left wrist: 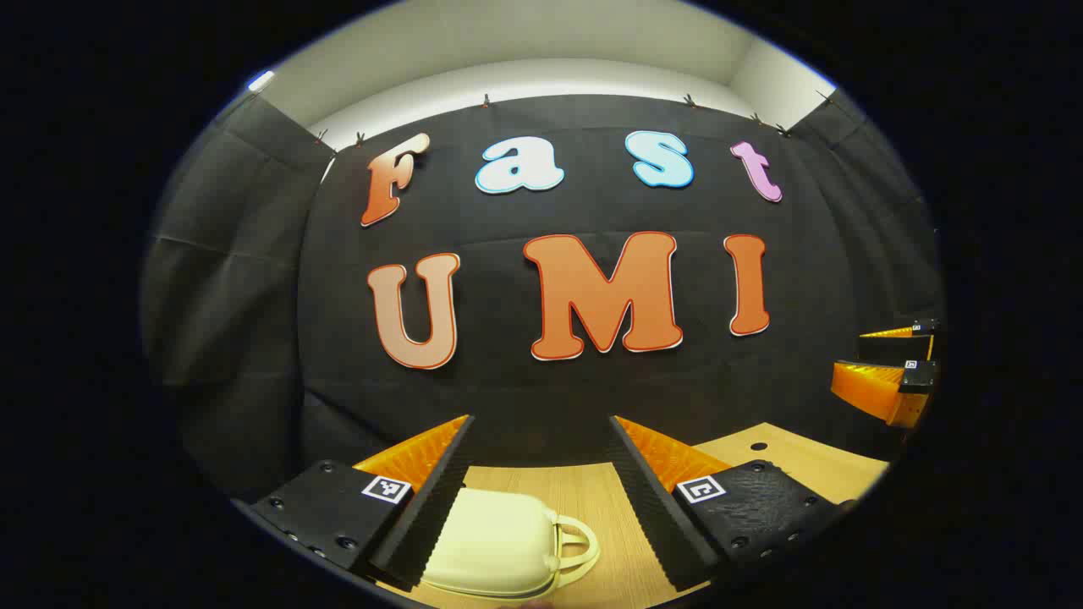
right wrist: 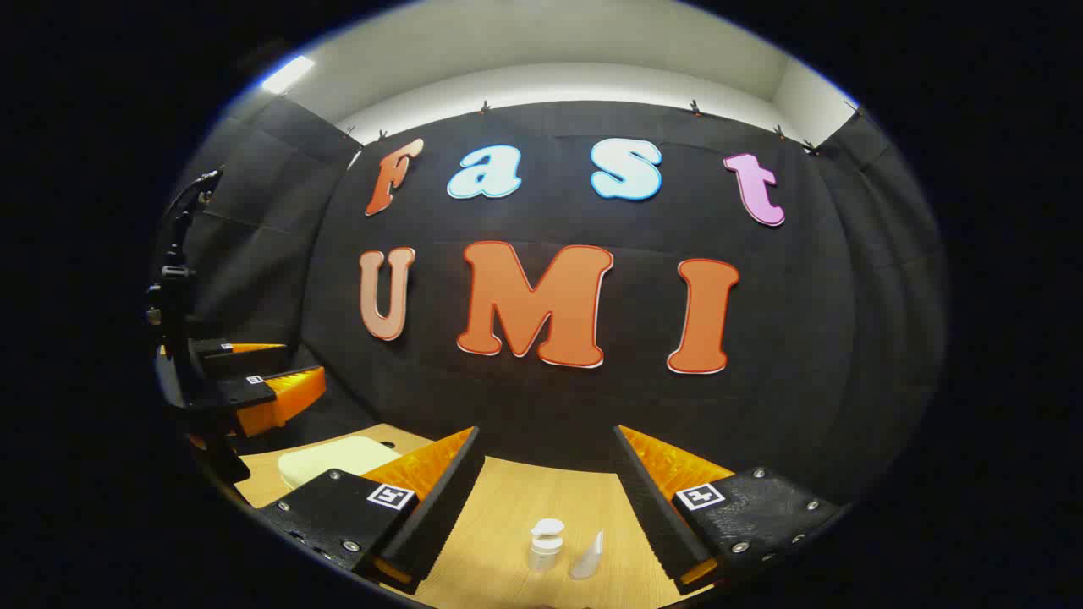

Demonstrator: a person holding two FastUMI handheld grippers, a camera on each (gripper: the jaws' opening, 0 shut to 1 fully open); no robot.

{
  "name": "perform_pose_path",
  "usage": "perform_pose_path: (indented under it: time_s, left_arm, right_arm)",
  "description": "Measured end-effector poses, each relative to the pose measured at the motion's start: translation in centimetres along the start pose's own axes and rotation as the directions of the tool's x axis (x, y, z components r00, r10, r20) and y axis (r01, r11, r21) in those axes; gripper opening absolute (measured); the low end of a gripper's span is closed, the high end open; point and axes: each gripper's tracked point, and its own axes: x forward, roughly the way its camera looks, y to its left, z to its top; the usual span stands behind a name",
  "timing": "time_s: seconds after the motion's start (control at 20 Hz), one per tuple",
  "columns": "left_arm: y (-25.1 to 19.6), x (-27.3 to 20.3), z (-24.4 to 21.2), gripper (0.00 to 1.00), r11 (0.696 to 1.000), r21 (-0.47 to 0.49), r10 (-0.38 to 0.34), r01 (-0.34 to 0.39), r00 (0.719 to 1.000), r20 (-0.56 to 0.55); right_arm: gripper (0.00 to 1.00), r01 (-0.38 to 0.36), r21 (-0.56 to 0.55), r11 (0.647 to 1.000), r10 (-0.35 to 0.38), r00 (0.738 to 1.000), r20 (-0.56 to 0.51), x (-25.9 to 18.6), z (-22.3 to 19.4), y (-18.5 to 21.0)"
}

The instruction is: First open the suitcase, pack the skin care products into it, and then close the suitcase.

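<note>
Cream hard-shell suitcase (left wrist: 495, 545) with a looped handle lies closed on the light wooden table (left wrist: 795, 461), just below and between the left gripper (left wrist: 541, 499) fingers, which are spread wide, holding nothing. Right gripper (right wrist: 548, 507) also spread, empty, raised over the table. Below it stand a small clear bottle with a white cap (right wrist: 544, 545) and a white tapered tube (right wrist: 589, 556), close together. Suitcase sits well left of those products.

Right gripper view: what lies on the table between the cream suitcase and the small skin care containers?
In the right gripper view, the right gripper's own finger crosses between the cream suitcase and the small white skin care containers; the wooden table showing there looks bare.
</note>
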Motion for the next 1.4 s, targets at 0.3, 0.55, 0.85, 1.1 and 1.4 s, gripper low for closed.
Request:
perform_pose_path:
  time_s: [0.3, 0.55, 0.85, 1.1, 1.4]
  left_arm:
    - [-0.5, 0.6, -0.2, 0.99, 0.999, -0.02, -0.047, 0.047, 0.999, 0.01]
    - [-0.5, 1.0, -0.1, 0.99, 0.997, -0.052, -0.051, 0.053, 0.998, 0.026]
    - [-0.8, 1.2, -0.4, 0.99, 0.994, -0.096, -0.045, 0.047, 0.999, 0.02]
    - [0.9, 1.6, -0.7, 0.99, 0.999, 0.042, -0.031, 0.03, 0.999, 0.032]
    - [2.9, 2.1, -1.7, 0.99, 0.949, 0.304, -0.09, 0.089, 0.996, -0.009]
  right_arm:
    - [0.96, 0.058, 0.029, 0.998, -0.057, 0.998, -0.033, 1.2, -1.0, 1.8]
    - [0.96, 0.078, 0.027, 0.997, -0.077, 0.997, -0.026, 1.8, -0.9, 2.6]
    - [0.96, 0.081, 0.015, 0.997, -0.08, 0.996, -0.045, 2.0, -1.6, 2.6]
    - [0.96, 0.076, 0.01, 0.997, -0.075, 0.996, -0.055, 2.2, -1.9, 2.7]
    - [0.96, 0.066, 0.009, 0.998, -0.066, 0.996, -0.065, 2.1, -2.5, 2.3]
